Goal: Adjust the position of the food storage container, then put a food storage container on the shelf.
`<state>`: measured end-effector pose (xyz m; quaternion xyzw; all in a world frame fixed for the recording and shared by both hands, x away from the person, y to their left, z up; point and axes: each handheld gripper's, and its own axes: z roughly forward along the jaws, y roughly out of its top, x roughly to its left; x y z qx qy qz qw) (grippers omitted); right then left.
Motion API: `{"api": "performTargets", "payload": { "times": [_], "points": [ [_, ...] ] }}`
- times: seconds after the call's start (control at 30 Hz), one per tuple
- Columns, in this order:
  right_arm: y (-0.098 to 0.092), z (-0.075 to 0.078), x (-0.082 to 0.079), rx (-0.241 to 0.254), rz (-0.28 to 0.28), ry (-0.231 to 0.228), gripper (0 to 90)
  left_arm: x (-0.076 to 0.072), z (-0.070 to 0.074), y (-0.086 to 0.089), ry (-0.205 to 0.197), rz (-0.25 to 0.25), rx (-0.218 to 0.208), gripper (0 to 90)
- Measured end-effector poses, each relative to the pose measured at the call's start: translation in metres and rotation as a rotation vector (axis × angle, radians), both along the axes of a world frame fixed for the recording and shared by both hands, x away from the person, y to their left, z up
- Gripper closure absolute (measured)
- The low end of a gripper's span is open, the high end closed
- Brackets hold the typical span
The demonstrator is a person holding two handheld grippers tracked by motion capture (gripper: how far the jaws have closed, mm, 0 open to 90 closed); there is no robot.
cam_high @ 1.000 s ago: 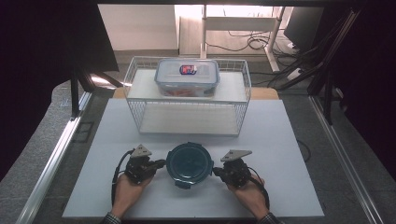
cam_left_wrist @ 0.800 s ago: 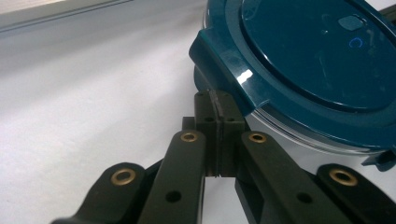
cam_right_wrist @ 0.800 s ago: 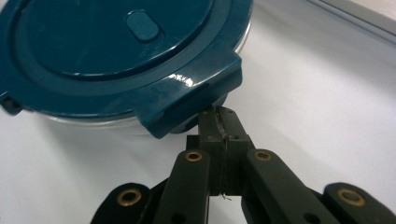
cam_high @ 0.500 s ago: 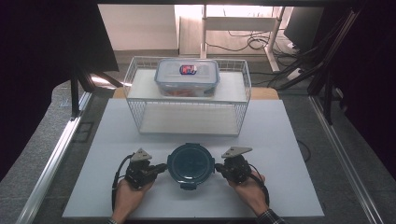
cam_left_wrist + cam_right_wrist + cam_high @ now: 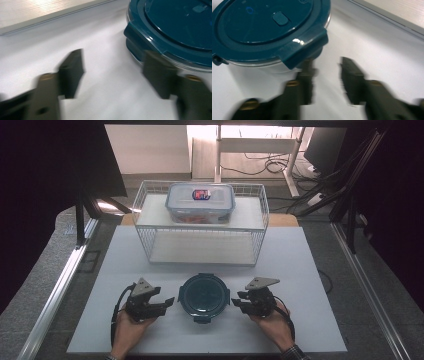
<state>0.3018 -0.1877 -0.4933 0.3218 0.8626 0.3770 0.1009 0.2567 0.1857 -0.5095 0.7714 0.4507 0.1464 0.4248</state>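
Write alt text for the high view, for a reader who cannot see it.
A round dark teal lidded container sits on a white table, flanked by a person's left gripper and right gripper, both with jaws open and just opening wider, gripping nothing. Behind stands a white wire rack with a clear rectangular food box on its upper shelf.

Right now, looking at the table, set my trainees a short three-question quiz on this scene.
1. True or false: the round teal container sits inside the wire basket.
2. What rests on top of the basket? A) the clear rectangular lidded box B) a mug C) a plate
3. Fill in: the left gripper and right gripper both have ____ jaws, with nothing between them.

Key: 1 false, it stands on the white table between the grippers; 2 A; 3 open.
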Motion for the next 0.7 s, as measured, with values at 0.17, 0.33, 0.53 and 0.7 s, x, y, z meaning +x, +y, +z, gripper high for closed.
{"api": "performTargets", "payload": {
  "times": [0.17,0.33,0.53,0.7],
  "points": [
    [-0.004,-0.003,0.002,0.036,0.004,-0.019,24.3,0.000,-0.002,0.004,0.016,0.004,0.014,6.3],
    [-0.004,0.000,0.001,0.037,0.003,-0.051,10.2,0.003,-0.007,0.007,-0.003,-0.046,-0.036,5.0],
    [-0.008,0.002,0.002,0.068,0.003,-0.033,6.3,0.006,-0.010,0.006,-0.015,-0.069,-0.051,3.6],
    [-0.007,0.004,0.003,0.097,0.007,-0.016,4.7,0.007,-0.004,0.003,0.009,-0.098,-0.080,3.5]
  ]
}}
